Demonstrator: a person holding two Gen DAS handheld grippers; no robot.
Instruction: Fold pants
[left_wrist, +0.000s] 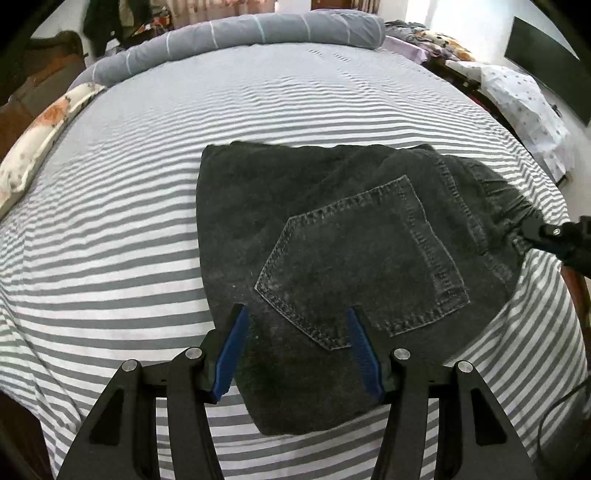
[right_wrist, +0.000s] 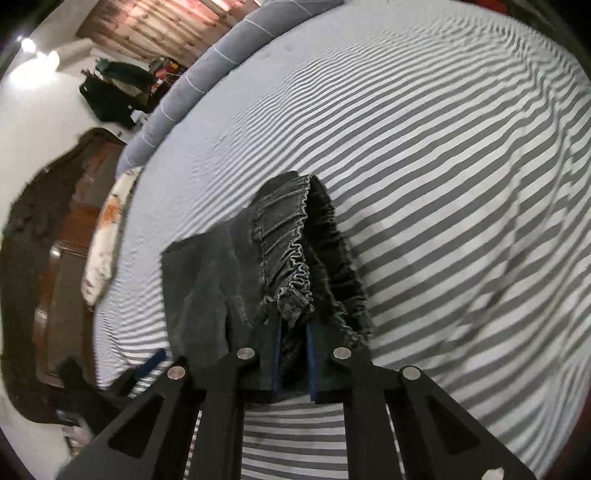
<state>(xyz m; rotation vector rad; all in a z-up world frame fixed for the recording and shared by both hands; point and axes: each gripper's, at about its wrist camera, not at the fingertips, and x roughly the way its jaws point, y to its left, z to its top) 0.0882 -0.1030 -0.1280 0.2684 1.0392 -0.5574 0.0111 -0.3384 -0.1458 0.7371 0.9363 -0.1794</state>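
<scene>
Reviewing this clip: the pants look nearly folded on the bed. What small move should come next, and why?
Probably the right gripper should lower the waistband and let go. It is shut on that gathered edge, holding it up off the striped bedsheet, while the pants otherwise lie flat and the left gripper hangs open above them.

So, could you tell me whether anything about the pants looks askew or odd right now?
Only the waistband: it is bunched into gathers where the right gripper pinches it, lifted off the striped bed. The rest of the pants lie flat, with the left gripper open over them.
</scene>
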